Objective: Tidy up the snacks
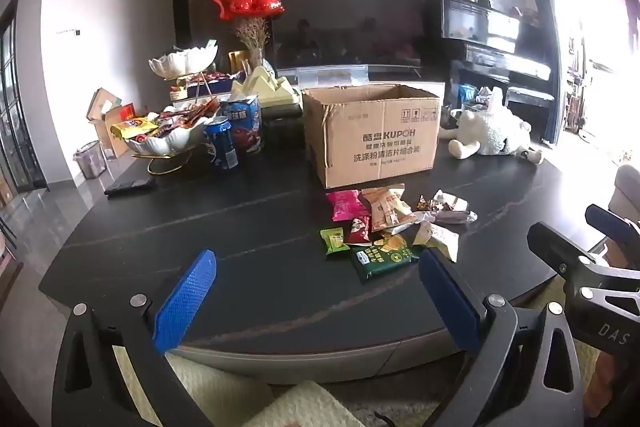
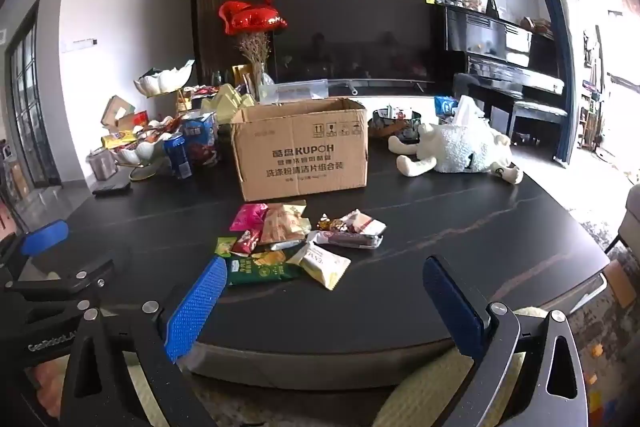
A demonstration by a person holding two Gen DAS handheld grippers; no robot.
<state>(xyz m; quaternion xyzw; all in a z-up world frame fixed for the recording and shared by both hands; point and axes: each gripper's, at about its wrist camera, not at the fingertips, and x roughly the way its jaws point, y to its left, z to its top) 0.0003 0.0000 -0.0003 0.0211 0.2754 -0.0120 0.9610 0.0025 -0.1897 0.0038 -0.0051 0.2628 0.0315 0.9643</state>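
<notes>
The left gripper (image 1: 316,301) hangs over the near edge of the dark table (image 1: 248,227), its blue pads spread wide with nothing between them. The right gripper (image 2: 324,303) sits beside it, angled down the same way, jaws just as wide and empty. In the left wrist view the right gripper's black frame shows at the right edge; in the right wrist view a blue pad of the left one shows at the far left.

Just ahead of both grippers lies the loose pile of snacks (image 2: 296,243) on the tabletop. Nearest the right gripper's left pad (image 2: 196,311) is a dark green packet (image 2: 260,271), with a cream packet (image 2: 324,265) beside it to the right. Beyond these lie a small light green packet (image 2: 224,247), a red one (image 2: 246,241), a pink packet (image 2: 248,217) and an orange-tan packet (image 2: 282,225). A long purple-brown bar in clear wrap (image 2: 348,239) lies to the right of the pile.

Behind the snacks stands an open cardboard box (image 2: 300,151), upright, flaps up, close to the pile but apart from it. Left of the box are a blue can (image 2: 178,155), a blue carton (image 2: 200,135) and a white tiered shell-shaped dish (image 2: 148,147) heaped with sweets. To the box's right a white plush sheep (image 2: 460,151) lies on its side. A large dark television (image 2: 352,39) and a black piano (image 2: 512,67) stand farther back, with red heart balloons (image 2: 252,17) to the left.
</notes>
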